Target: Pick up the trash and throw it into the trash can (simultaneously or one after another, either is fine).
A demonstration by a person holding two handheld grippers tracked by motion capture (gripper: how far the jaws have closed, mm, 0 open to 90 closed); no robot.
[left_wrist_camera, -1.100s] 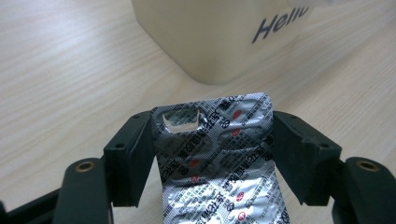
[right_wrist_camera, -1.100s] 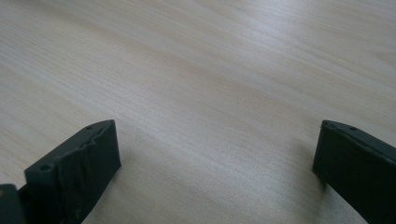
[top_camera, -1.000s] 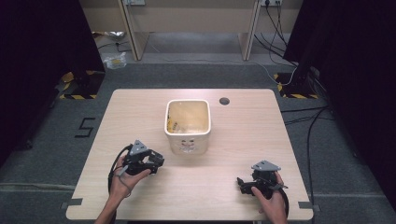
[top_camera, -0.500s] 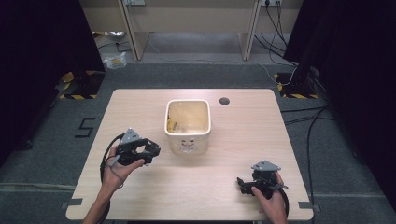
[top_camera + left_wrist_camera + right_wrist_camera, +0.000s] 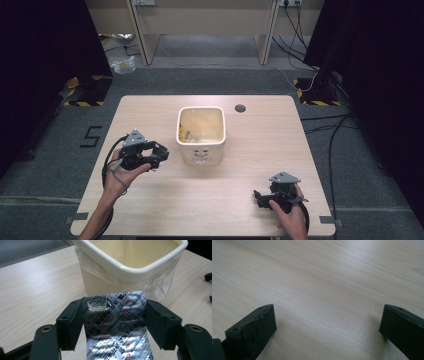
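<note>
My left gripper [image 5: 161, 153] is shut on a silver foil blister pack [image 5: 117, 327] with red print, its two black pads pressing the pack's side edges [image 5: 115, 315]. One clear blister pocket shows at the pack's top left. The gripper hangs above the table, just left of a cream bin [image 5: 201, 152]. In the left gripper view the bin's rim [image 5: 130, 275] and its clear plastic liner stand close behind the pack. My right gripper [image 5: 258, 196] rests low near the table's front right, jaws wide apart [image 5: 327, 317] with bare wood between them.
The light wooden table [image 5: 260, 140] has a round black cable hole [image 5: 240, 108] behind the bin to the right. The bin holds some yellowish scraps. Dark curtains and cables flank the table on the grey floor.
My left gripper has risen off the table with the blister pack and shifted slightly left. The right gripper has stayed where it was.
</note>
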